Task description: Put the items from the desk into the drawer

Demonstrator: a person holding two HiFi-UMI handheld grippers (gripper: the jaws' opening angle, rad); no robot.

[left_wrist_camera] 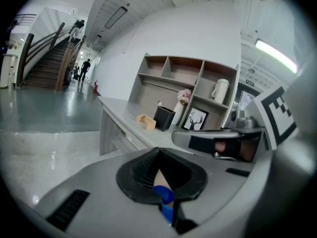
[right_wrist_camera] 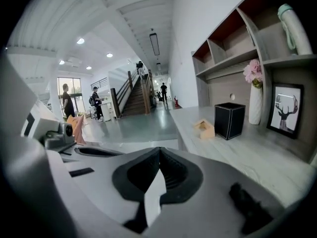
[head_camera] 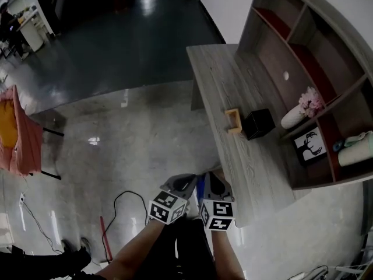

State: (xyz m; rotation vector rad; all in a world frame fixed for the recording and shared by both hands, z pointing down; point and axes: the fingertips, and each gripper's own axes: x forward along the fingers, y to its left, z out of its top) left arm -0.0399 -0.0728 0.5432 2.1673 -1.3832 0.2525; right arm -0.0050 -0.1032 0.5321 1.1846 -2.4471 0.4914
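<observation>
Left tongs (left_wrist_camera: 158, 153): closed tip to tip, nothing gripped. Right tongs (right_wrist_camera: 159, 156): closed, empty. Both are held off the bench's (head_camera: 252, 174) near corner, probably poised to approach. Wooden holder (head_camera: 233, 121) and black box (head_camera: 258, 123): side by side mid-bench, toward the rear edge, not yet stowed.

Floor (head_camera: 134, 133): pale glossy tile close by, a darker polished stretch farther off. White wall (head_camera: 224, 4) behind a grey wood-grain desk (head_camera: 233, 86). An open shelf unit (head_camera: 274, 45) stands on the desk (curved outer edge, some boards red). Staircase (right_wrist_camera: 136, 95) with a wooden rail down the hall. Recessed ceiling spots (right_wrist_camera: 80, 41), one strip light (left_wrist_camera: 275, 56). Bright window (right_wrist_camera: 77, 86) far off.
</observation>
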